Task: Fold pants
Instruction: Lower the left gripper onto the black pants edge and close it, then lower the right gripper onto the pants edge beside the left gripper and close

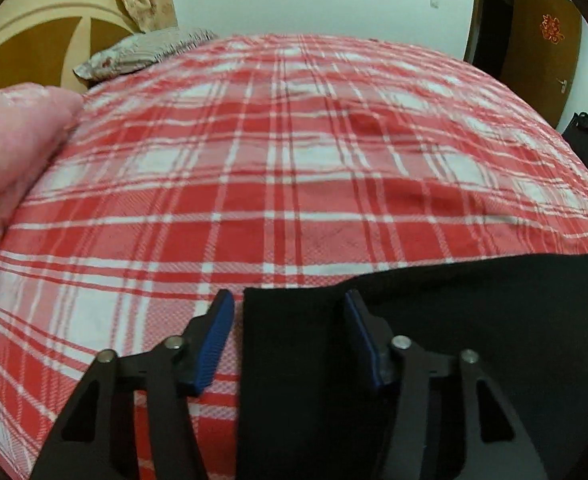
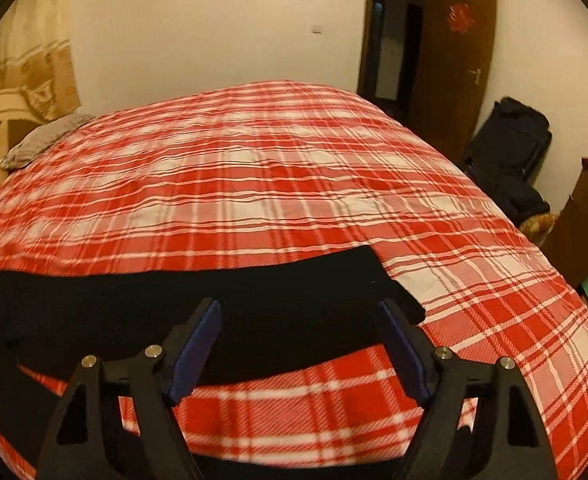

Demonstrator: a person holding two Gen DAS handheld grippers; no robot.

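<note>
Black pants point(image 1: 454, 320) lie flat on a bed with a red and white plaid cover point(image 1: 254, 160), along its near edge. My left gripper point(image 1: 289, 300) hangs open over one end of the pants; that end's corner lies between the blue pads, which do not press on it. In the right wrist view the pants point(image 2: 134, 304) stretch from the left edge to a pointed end right of centre. My right gripper point(image 2: 299, 308) is open above that end, with the cloth below the gap and plaid cover point(image 2: 254, 184) beyond.
A pink quilt point(image 1: 10, 152) is bunched at the bed's left side, with a grey pillow point(image 1: 134, 54) by the wooden headboard point(image 1: 34, 32). Right of the bed stand a brown door point(image 2: 450, 60), a black bag point(image 2: 510, 148) and a cardboard box point(image 2: 582, 220).
</note>
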